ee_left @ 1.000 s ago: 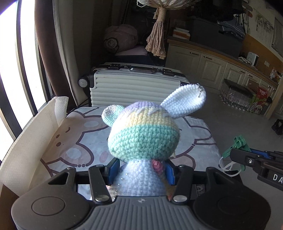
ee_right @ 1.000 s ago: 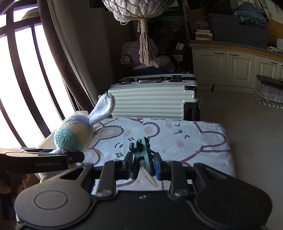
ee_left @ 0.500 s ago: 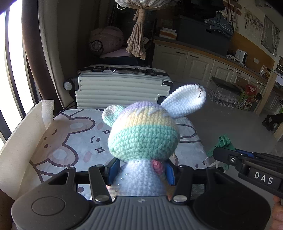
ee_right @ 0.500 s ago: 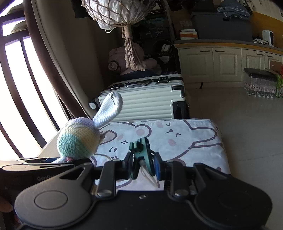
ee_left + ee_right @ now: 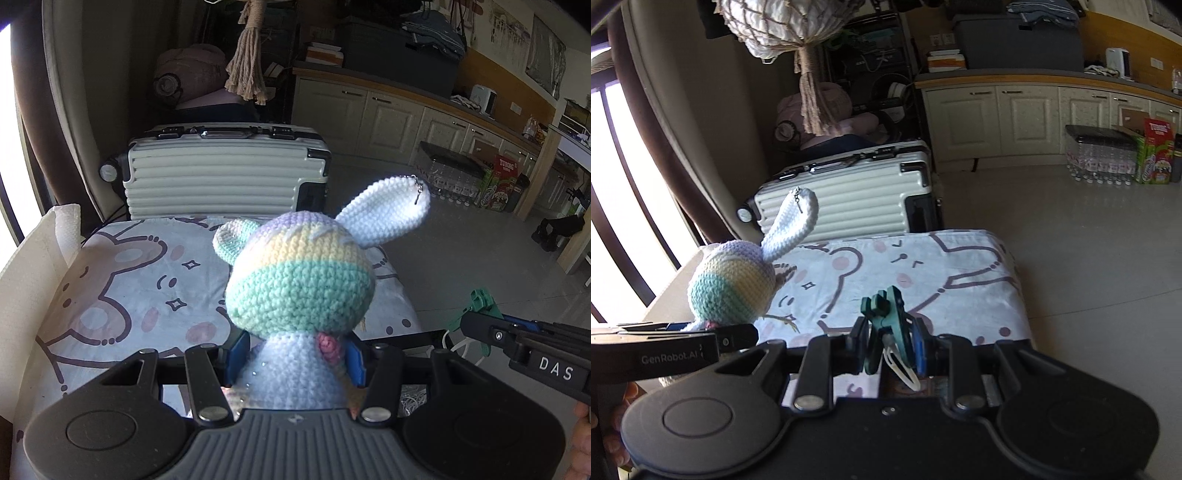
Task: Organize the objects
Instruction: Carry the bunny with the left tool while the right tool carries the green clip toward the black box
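A crocheted bunny (image 5: 299, 280) with a mint, yellow and lilac head and a pale blue body stands upright between the blue pads of my left gripper (image 5: 295, 354), which is shut on its body. It hangs over the cloth-covered table (image 5: 129, 277). My right gripper (image 5: 888, 343) is shut on a green clip (image 5: 886, 314) with a white loop hanging below it. In the right wrist view the bunny (image 5: 731, 284) and the left gripper (image 5: 731, 339) are at the left. In the left wrist view the right gripper (image 5: 480, 328) and the clip (image 5: 480, 301) sit at the right edge.
A bear-print cloth covers the table (image 5: 942, 273). A ribbed white suitcase (image 5: 221, 177) stands behind its far edge. A white paper bag (image 5: 29, 295) rises along the table's left side. Bare floor, cabinets and a crate of bottles (image 5: 1100, 155) lie to the right.
Both grippers have drifted rightward together, so the suitcase and table slide left in both views. The right wrist view has also rolled. Both grips are unchanged.
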